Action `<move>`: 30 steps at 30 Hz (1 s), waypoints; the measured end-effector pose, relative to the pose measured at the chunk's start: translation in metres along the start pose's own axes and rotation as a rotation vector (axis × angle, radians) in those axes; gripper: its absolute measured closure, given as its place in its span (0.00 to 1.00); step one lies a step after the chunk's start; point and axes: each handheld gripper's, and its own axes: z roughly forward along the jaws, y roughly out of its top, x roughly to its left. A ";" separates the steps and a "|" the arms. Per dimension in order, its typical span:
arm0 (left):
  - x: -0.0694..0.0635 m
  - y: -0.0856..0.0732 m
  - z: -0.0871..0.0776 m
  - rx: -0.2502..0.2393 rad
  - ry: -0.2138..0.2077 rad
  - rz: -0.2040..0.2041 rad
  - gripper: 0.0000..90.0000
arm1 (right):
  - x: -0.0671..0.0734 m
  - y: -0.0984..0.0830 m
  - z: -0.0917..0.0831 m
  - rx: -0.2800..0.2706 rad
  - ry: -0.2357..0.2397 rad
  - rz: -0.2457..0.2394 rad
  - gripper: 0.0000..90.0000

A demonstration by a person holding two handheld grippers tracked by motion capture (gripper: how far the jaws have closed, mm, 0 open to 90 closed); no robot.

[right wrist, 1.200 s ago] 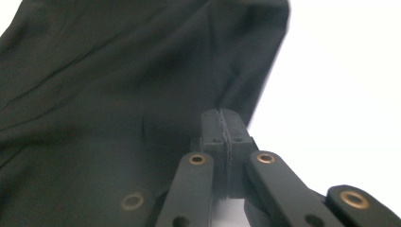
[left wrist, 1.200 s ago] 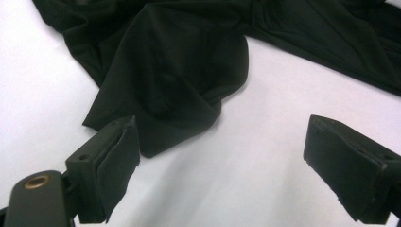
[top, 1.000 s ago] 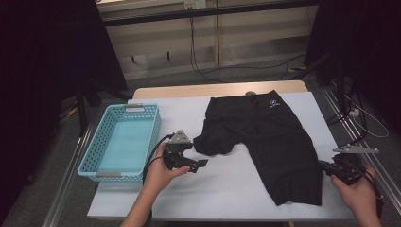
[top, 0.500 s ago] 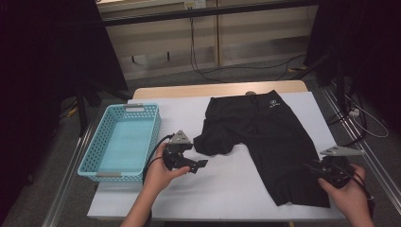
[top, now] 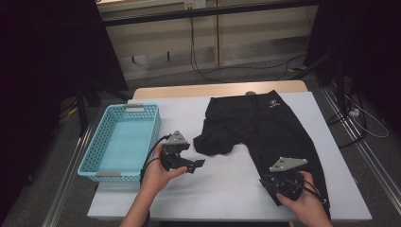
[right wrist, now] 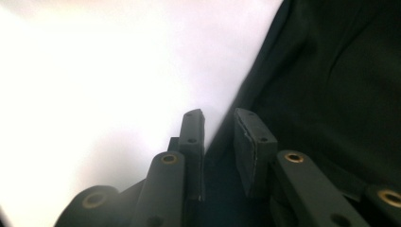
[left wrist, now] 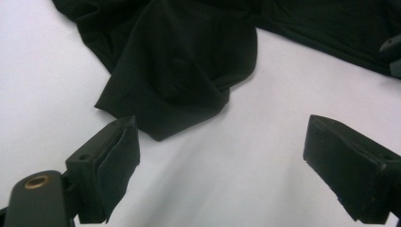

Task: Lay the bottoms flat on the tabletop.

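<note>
The right tool [top: 276, 185] has moved in from the tabletop's right edge over the last second and now sits at the lower hem of the long leg of the black shorts [top: 269, 132]. In the right gripper view its jaws stand narrowly apart, straddling the fabric edge [right wrist: 222, 137], one on the white side and one on the dark cloth; they look nearly closed on the hem, but I cannot tell whether they grip it yet. That approach suggests the next step is to pinch this leg end, probably to fold or lift the garment.

The left tool [top: 189, 165] has stayed put, held just off the crumpled short leg. In the left gripper view its jaws are released and spread wide, with the bunched leg tip [left wrist: 165, 104] lying on the white tabletop [left wrist: 265, 142] just ahead of them, not touching.

The shorts lie flat across the middle and right of the tabletop, waistband at the far edge with a small white logo [top: 273, 104] near it. One leg stretches toward the person; the other is rumpled and folded on itself. Farther left sits an empty turquoise basket [top: 101, 156], well apart from the cloth.
</note>
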 end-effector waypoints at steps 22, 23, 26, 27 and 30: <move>0.006 0.002 0.017 -0.027 0.076 -0.007 0.16 | 0.003 -0.001 -0.011 -0.068 0.058 0.026 0.69; 0.007 0.003 0.018 -0.026 0.093 0.000 0.17 | 0.002 0.000 -0.011 -0.085 0.053 0.024 0.65; 0.009 0.005 0.020 -0.035 0.133 -0.006 0.19 | -0.001 0.002 -0.009 -0.107 0.043 0.039 0.55; 0.010 0.005 0.021 -0.037 0.138 -0.005 0.21 | -0.001 0.002 -0.008 -0.114 0.038 0.042 0.52; 0.011 0.007 0.026 -0.033 0.150 0.006 0.32 | -0.003 0.004 -0.006 -0.127 0.031 0.047 0.47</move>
